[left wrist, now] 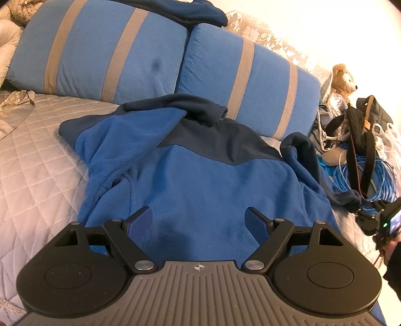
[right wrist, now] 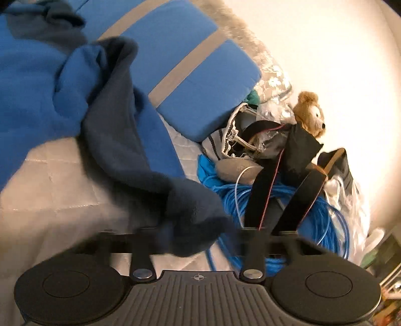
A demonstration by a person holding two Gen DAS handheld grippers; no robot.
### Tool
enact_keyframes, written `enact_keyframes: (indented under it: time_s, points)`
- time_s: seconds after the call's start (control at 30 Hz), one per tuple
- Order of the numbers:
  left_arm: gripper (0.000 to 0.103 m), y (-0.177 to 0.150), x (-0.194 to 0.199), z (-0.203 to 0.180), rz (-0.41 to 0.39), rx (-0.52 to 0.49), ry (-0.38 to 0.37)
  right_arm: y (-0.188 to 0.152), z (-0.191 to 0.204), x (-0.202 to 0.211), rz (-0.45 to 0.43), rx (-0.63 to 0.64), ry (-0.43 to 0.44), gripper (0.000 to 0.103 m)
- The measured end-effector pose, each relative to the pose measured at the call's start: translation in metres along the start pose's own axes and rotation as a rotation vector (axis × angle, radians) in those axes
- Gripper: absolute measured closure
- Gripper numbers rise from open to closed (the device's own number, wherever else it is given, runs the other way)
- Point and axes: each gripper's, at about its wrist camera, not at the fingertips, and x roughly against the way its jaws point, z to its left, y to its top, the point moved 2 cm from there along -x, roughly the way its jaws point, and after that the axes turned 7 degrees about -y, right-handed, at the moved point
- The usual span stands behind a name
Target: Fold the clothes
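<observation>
A blue fleece jacket with a dark navy yoke lies spread on the quilted bed, collar toward the pillows. My left gripper hovers over its lower middle, fingers wide open with only fleece below them. The jacket's right sleeve runs out to the bed's right side. Its navy cuff sits between the blurred fingers of my right gripper, which looks shut on it. In the left wrist view the right gripper shows at the right edge with the cuff at its tips.
Two blue pillows with grey stripes stand behind the jacket, another navy garment on top. Right of the bed lie a blue cable coil, a black strapped bag and a teddy bear.
</observation>
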Motion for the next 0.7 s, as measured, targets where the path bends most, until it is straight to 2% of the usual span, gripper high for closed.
enact_keyframes:
  time_s: [0.07,0.2,0.3,0.4,0.47,0.57,0.7]
  points:
    - [0.022,0.000,0.000,0.000,-0.002,0.002,-0.001,0.008,-0.016,0.006,0.033,-0.074,0.052,0.082]
    - [0.022,0.000,0.000,0.000,0.000,0.002,-0.002,0.025,-0.055,0.034,0.086,-0.276,0.203,0.083]
    - [0.022,0.000,0.000,0.001,0.000,0.002,-0.002,0.029,-0.083,0.054,0.144,-0.465,0.369,0.083]
    - [0.022,0.000,0.000,0.001,0.000,0.003,-0.003,0.015,-0.107,0.048,0.261,-0.703,0.546,0.083]
    - [0.022,0.000,0.000,0.001,0.001,0.003,-0.004,0.003,-0.115,0.032,0.319,-0.752,0.541,0.083]
    - [0.022,0.000,-0.001,0.001,0.004,0.002,-0.003,-0.014,-0.121,0.002,0.393,-0.759,0.468,0.083]
    - [0.022,0.000,-0.001,0.000,0.007,0.000,0.001,-0.023,-0.123,-0.032,0.444,-0.753,0.390,0.083]
